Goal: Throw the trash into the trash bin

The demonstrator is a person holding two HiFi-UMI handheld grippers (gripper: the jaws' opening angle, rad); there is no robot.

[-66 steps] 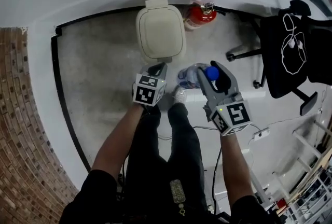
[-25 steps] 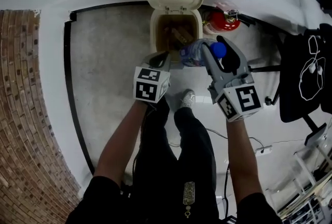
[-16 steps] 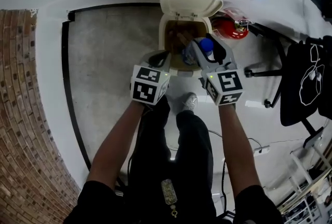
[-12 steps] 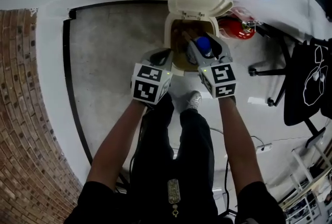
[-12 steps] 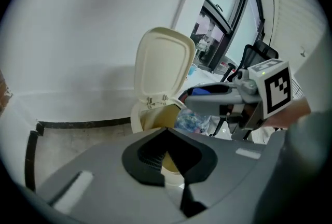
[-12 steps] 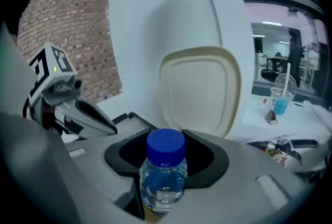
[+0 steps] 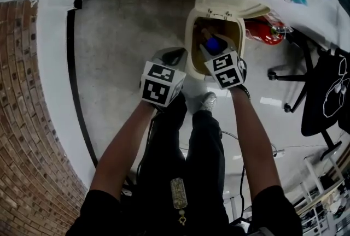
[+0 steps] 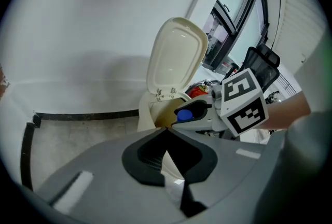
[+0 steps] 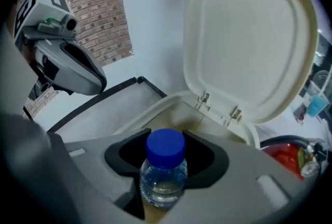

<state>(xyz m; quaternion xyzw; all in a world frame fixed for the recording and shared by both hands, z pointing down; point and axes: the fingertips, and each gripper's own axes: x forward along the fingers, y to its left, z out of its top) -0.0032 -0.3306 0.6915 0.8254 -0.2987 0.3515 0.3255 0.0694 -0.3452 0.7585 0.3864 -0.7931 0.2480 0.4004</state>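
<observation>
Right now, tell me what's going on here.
A person is working two hand-held grippers. The right gripper is clamped on a clear bottle with a blue cap, holding it at the mouth of the trash bin, whose lid stands open. The bottle is not yet released. The left gripper is shut and empty, just beside the bin.
</observation>
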